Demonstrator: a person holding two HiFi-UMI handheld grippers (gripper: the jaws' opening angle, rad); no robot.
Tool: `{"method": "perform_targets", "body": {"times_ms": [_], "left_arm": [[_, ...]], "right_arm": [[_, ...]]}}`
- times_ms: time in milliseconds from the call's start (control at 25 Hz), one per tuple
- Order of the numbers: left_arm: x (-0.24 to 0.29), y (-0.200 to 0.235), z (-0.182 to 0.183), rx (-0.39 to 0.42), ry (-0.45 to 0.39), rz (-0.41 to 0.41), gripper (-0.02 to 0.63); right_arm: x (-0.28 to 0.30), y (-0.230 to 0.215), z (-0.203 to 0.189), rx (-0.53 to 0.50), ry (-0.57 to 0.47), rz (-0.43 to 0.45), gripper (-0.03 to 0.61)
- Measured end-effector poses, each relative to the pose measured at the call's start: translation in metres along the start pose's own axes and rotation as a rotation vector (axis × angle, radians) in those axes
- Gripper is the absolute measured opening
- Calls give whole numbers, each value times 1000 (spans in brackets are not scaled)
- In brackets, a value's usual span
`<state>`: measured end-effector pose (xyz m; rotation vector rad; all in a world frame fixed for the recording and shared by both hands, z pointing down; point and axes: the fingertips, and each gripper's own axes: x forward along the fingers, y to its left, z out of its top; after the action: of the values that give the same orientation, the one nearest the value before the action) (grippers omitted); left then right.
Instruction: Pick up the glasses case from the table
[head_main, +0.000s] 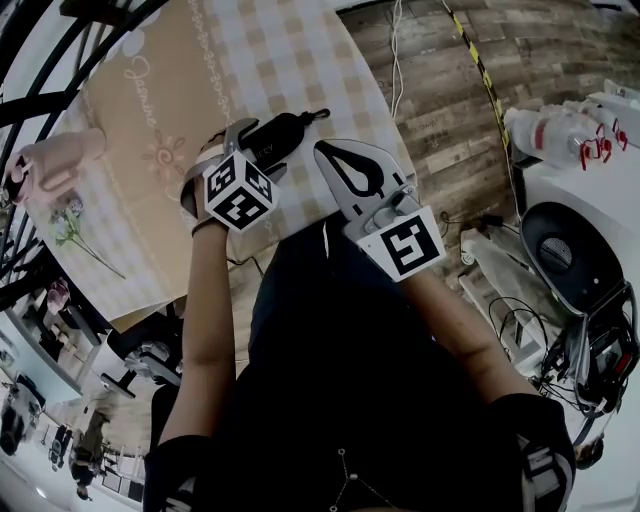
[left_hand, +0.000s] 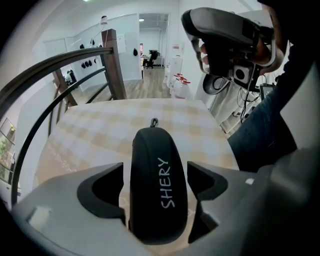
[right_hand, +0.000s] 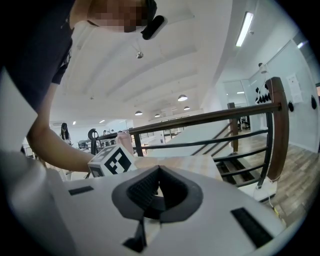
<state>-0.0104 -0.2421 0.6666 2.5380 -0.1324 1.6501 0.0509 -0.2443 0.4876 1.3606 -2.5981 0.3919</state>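
The glasses case (head_main: 275, 138) is black and oval and lies near the front edge of the table (head_main: 290, 60), which has a checked cloth. In the left gripper view the glasses case (left_hand: 159, 170) shows white lettering and lies lengthwise between my left jaws. My left gripper (left_hand: 156, 186) points steeply down with its jaws wide apart, one on each side of the case, and a narrow gap shows at the left pad (left_hand: 107, 192). My left gripper (head_main: 255, 150) sits over the case's near end. My right gripper (head_main: 328, 152) hovers just right of the case, shut and empty. Its fingertips (right_hand: 150, 187) meet.
A dark curved railing (left_hand: 55, 70) runs along the table's left side. A pink object (head_main: 60, 160) lies at the table's left edge. White equipment (head_main: 575, 250), bottles (head_main: 560, 130) and cables (head_main: 500, 320) stand on the wooden floor (head_main: 440, 110) to the right.
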Motion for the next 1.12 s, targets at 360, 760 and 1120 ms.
{"method": "perform_targets", "body": {"times_ms": [360,760,1120], "left_arm": [[12,-1,-8,-26,98,-41,385],[9,-1,-9,-54,132,-38,357],[-19,9,-4,-66,81,43,357]], "right_arm": [[-3,1,1,0,-8,5,8],[-10,-2,5,-1,-20,3,8],[-9,7,18,-30,-48,16,8]]}}
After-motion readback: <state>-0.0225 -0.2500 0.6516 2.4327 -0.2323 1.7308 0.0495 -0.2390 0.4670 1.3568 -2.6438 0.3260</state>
